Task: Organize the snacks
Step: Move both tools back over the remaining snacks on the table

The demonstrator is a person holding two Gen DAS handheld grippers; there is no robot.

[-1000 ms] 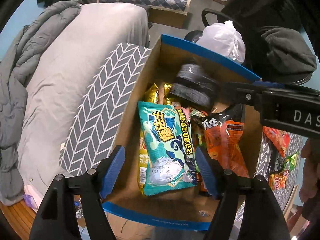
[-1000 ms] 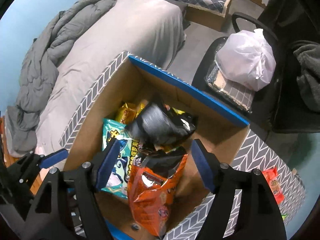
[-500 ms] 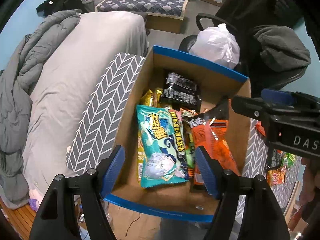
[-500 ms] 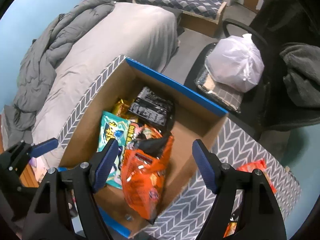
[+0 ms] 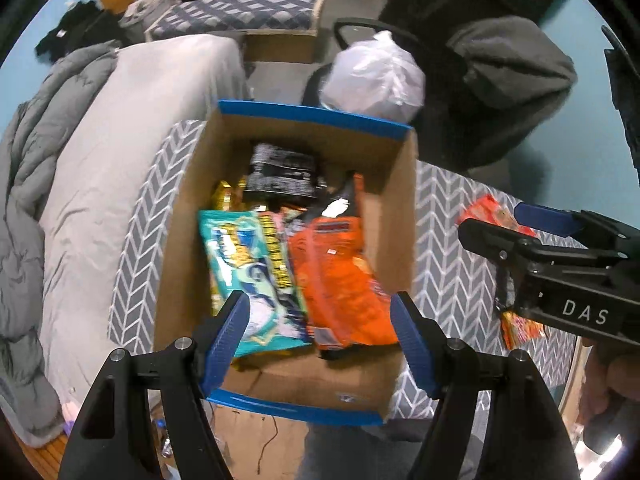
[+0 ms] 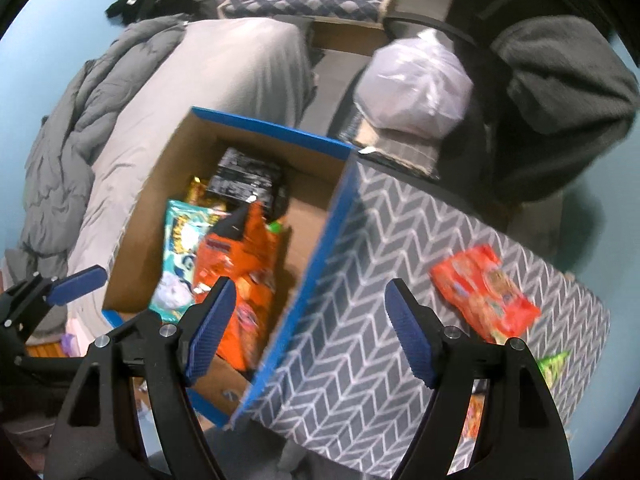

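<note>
Beside grey bed (image 5: 132, 128), chevron-patterned tabletop (image 6: 400, 280)

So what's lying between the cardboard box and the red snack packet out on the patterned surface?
Nothing: the right wrist view shows bare chevron surface between the box and red packet.

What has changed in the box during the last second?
The black snack bag, in mid-air a second ago, now lies at the far end of the box. Both hand-held grippers, left and right, are empty. The teal bag and orange bag stayed.
</note>
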